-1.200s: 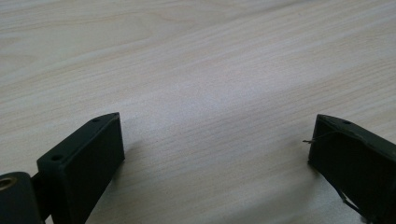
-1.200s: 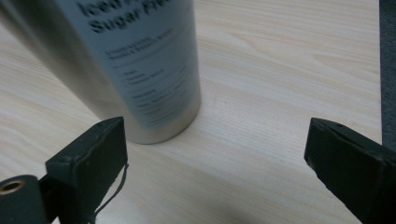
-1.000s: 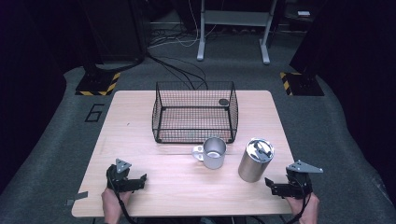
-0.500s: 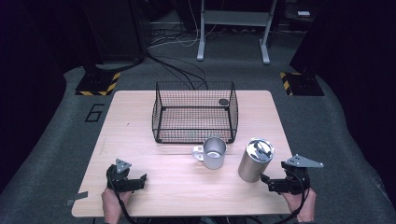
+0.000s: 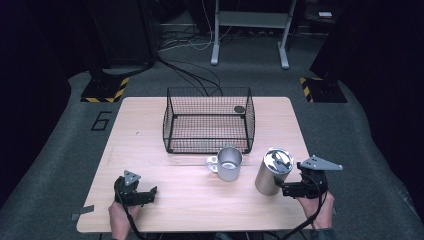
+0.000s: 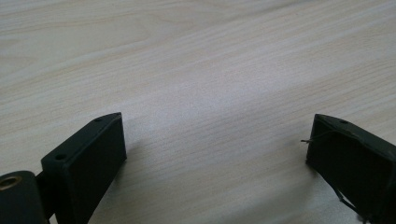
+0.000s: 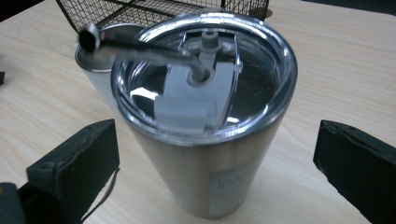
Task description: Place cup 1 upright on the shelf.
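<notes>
On the wooden table (image 5: pixel 150 150) a steel tumbler (image 5: pixel 272 171) stands upright, long axis vertical, lid up, near the front right by a mug (image 5: pixel 228 163). The right gripper (image 5: pixel 287 189) has its jaws spread wide beside the tumbler; the left gripper (image 5: pixel 145 194) gapes over bare wood.

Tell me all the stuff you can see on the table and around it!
Tumbler: one, steel with clear lid, right front of table, between the right gripper's fingers.
Mug: one, silver, mid-table, left of tumbler.
Wire basket: one, black, back middle of table.
Small disc: one, dark, basket's back right corner.
Table: one, light wood.
Striped floor blocks: two, black-yellow, behind table.
Left gripper: one, black, front left, open over bare wood.
Right gripper: one, black, front right, open around tumbler.
</notes>
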`<control>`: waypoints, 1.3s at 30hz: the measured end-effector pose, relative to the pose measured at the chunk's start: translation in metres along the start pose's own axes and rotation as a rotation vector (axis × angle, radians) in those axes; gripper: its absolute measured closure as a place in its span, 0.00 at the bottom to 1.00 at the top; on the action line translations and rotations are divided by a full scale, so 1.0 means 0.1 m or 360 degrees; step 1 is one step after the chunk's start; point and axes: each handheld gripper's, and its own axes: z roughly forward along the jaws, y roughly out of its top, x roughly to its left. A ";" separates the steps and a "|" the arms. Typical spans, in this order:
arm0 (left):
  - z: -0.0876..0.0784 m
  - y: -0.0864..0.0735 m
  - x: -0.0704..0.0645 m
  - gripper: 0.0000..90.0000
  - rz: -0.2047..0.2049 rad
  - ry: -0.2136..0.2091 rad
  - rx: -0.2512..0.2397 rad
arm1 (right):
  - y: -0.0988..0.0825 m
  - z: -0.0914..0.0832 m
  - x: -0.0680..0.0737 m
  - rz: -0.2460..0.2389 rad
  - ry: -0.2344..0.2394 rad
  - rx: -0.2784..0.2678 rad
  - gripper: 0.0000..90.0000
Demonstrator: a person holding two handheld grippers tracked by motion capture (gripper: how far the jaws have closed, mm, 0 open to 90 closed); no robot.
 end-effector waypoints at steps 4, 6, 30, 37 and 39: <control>0.00 0.00 0.00 0.05 0.0003 0.0000 0.0000 | 0.07 0.08 0.00 -0.0021 0.0019 -0.0001 0.00; 0.00 0.00 -0.01 0.05 -0.0015 -0.0002 -0.0004 | 0.08 0.11 0.02 -0.0009 0.0016 -0.0005 0.00; 0.00 0.00 -0.01 0.06 -0.0003 -0.0004 -0.0006 | 0.16 0.31 0.09 -0.0026 -0.0025 -0.0014 0.02; 0.00 0.00 -0.01 0.06 0.0005 0.0003 -0.0006 | 0.14 0.36 0.08 -0.0019 -0.0029 -0.0001 0.02; 0.00 0.00 0.00 0.06 0.0006 0.0001 -0.0007 | 0.14 0.36 0.09 -0.0010 -0.0035 -0.0003 0.02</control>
